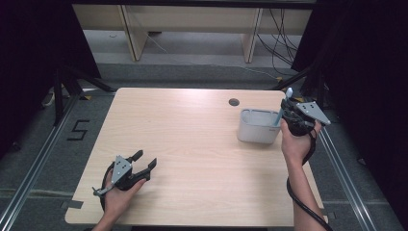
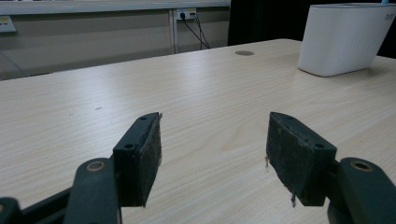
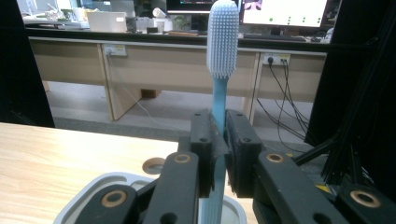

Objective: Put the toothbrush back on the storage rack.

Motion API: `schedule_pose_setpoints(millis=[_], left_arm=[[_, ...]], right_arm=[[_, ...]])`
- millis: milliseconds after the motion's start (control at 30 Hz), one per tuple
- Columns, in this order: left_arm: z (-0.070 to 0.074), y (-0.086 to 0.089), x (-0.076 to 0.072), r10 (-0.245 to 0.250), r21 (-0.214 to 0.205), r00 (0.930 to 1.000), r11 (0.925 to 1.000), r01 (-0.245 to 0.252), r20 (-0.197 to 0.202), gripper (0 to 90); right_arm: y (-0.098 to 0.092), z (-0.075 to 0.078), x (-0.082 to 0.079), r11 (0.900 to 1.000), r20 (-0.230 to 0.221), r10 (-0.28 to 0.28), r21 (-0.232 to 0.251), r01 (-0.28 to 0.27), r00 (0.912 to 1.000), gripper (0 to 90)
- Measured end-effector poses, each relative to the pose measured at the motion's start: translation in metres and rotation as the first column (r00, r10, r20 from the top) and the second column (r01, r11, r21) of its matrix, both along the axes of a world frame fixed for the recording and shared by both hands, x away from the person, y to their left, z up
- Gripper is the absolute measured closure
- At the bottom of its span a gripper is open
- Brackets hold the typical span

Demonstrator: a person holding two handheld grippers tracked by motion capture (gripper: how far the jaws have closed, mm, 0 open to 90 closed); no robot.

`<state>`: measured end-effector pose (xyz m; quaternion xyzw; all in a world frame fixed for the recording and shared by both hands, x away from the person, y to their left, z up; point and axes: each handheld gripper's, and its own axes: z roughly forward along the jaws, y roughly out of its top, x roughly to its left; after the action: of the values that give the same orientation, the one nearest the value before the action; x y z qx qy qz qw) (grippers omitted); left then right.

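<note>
**Mia:** What is hard to see?

**Ben:** The bottom of the light blue plastic toothbrush [image 3: 219,93]. Its handle goes down into the white rounded plastic tub [image 1: 258,126], so the end is hidden. The tub's inside is hard to make out too.

**Mia:** Who holds the toothbrush?

**Ben:** The right hand-held gripper [image 1: 290,114]. Its jaws pinch the handle. The brush stands up straight, with its soft pale bristles on top.

**Mia:** Where is the tub?

**Ben:** Near the far right corner of the pale wooden surface [image 1: 192,144], beside a small round hole [image 1: 234,102].

**Mia:** And the left hand-held gripper [image 1: 144,160]?

**Ben:** It rests near the front left corner. Its jaws are spread wide with nothing between them.
</note>
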<state>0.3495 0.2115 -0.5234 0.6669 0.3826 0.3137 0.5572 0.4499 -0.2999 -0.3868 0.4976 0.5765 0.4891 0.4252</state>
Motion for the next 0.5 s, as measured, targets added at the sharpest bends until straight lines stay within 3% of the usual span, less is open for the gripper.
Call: schedule_pose_setpoints(millis=[33, 200, 333, 400, 500], left_arm=[[0.0, 0.0, 0.0, 0.0, 0.0, 1.0, 1.0, 0.0, 0.0, 35.2], [0.0, 0.0, 0.0, 0.0, -0.002, 1.0, 1.0, 0.0, 0.0, 35.2], [0.0, 0.0, 0.0, 0.001, -0.001, 1.0, 1.0, -0.001, -0.001, 35.2], [0.0, 0.0, 0.0, 0.0, -0.001, 1.0, 1.0, 0.0, -0.001, 35.2], [0.0, 0.0, 0.0, 0.001, -0.002, 1.0, 1.0, -0.001, -0.002, 35.2]], right_arm=[[-0.001, -0.001, 0.001, 0.9998, 0.011, 0.001, -0.018, -0.001, 0.9999, 82.7], [0.0, -0.006, 0.001, 1.0, -0.005, 0.001, -0.004, -0.001, 1.0, 82.7], [-0.001, -0.008, 0.001, 0.9998, -0.012, 0.004, -0.022, -0.004, 0.9999, 82.7], [0.0, -0.01, 0.001, 1.0, -0.017, -0.003, -0.003, 0.003, 0.9998, 82.7], [-0.001, -0.013, 0.002, 0.9998, -0.013, 0.008, -0.017, -0.009, 0.9999, 82.7]])
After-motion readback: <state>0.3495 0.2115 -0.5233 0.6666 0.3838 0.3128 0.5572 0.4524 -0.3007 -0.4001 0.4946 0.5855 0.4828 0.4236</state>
